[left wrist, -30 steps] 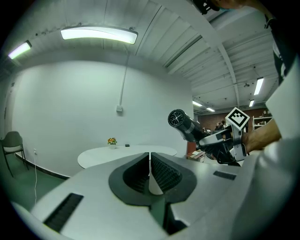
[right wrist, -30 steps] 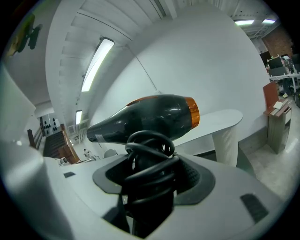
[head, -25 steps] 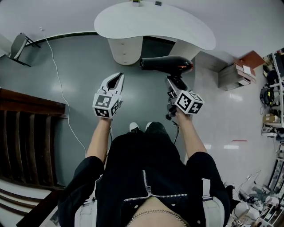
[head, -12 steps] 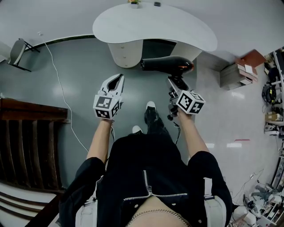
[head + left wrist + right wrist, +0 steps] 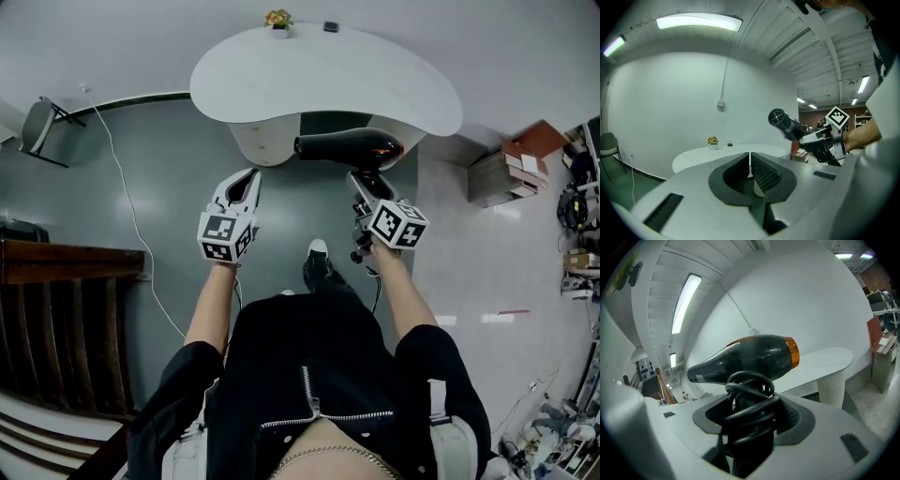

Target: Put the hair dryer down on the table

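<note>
A black hair dryer with an orange band hangs in the air just before the white table. My right gripper is shut on its handle, where the black cord is coiled. The dryer's body lies crosswise above the jaws, nozzle to the left. In the left gripper view the hair dryer shows at the right. My left gripper is shut and holds nothing, left of the dryer and short of the table's near edge.
A small flower pot and a dark object sit at the table's far edge. A chair and a white cable are on the left floor. Boxes stand at the right, dark wooden furniture at the left.
The person has stepped forward, so the table is nearer and more of its top shows. Both grippers have come closer to the table's near edge, the dryer still held.
</note>
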{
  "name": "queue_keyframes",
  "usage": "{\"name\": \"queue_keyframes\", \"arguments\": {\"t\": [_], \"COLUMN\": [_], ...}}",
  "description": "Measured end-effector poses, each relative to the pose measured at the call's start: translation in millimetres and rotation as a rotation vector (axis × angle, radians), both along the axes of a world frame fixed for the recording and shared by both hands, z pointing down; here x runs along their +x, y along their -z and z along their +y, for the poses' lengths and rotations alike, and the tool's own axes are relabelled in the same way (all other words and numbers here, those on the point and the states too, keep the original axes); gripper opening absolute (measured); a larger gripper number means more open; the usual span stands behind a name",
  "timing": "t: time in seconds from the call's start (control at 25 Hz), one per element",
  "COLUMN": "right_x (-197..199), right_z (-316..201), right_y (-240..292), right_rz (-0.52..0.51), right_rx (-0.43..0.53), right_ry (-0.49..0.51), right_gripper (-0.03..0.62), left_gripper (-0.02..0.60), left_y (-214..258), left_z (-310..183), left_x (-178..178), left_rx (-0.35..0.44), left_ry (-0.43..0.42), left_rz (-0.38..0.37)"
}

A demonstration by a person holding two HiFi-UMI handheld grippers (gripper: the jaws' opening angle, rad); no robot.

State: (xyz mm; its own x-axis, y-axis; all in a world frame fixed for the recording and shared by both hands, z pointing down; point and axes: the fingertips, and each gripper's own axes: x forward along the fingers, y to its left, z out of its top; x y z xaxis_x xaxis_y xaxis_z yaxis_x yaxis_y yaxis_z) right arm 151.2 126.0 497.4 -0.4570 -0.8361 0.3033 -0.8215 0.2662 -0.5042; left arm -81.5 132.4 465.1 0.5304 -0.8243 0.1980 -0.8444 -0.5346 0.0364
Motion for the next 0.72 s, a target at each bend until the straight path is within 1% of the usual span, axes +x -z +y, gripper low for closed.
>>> {"name": "queue_keyframes", "arguments": {"t": [0.44,0.56,0.72], "right_x": [31.6,36.5,38.6], "right_z": [-114.7,-141.9,-165.4], "right_y": [4.9,4.3,-6.5], "right_rz": [0.000,-0.002,-0.011], "right_rx": [0.004,0.007,-0.016], "right_ry": [0.077,0.098,0.113], "right_gripper": [0.270,0.270,0.270], "left_gripper": [0.028,0.028,0.028], "left_y": [10.7,11.8,8.5], "left_z": [-97.1,-116.6,-135.3], "left_x": [33.6,42.4,48.4], "left_rx": [0.006,0.008,-0.004], "left_ry": [0.077,0.093,0.110], "left_rz": [-0.006,-0.009,-0.013]}}
